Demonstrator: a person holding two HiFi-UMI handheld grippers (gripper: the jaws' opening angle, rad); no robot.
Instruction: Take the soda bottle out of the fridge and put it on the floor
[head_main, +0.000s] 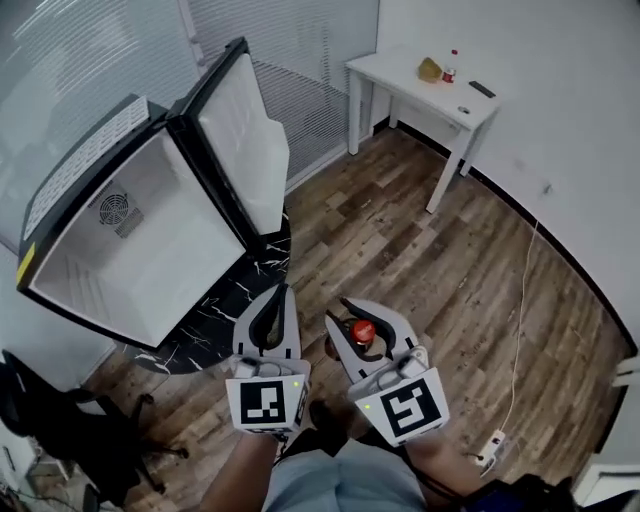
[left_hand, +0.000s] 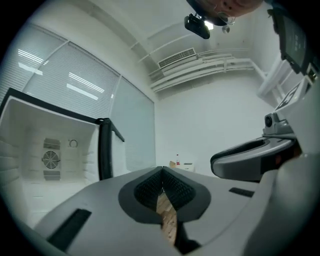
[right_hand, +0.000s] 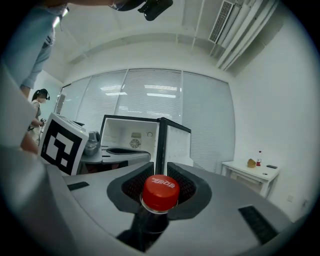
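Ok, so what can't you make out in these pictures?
The soda bottle: right gripper view, body hidden by jaws of the right gripper; only cap and neck show.
Things on the white table: every view, too small to name.
Fridge: left gripper view, left side cut off by the edge.

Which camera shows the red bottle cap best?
The right gripper view: the red cap of the soda bottle sits big and sharp in the right claw. The head view shows the cap small from above. The left gripper view misses it.
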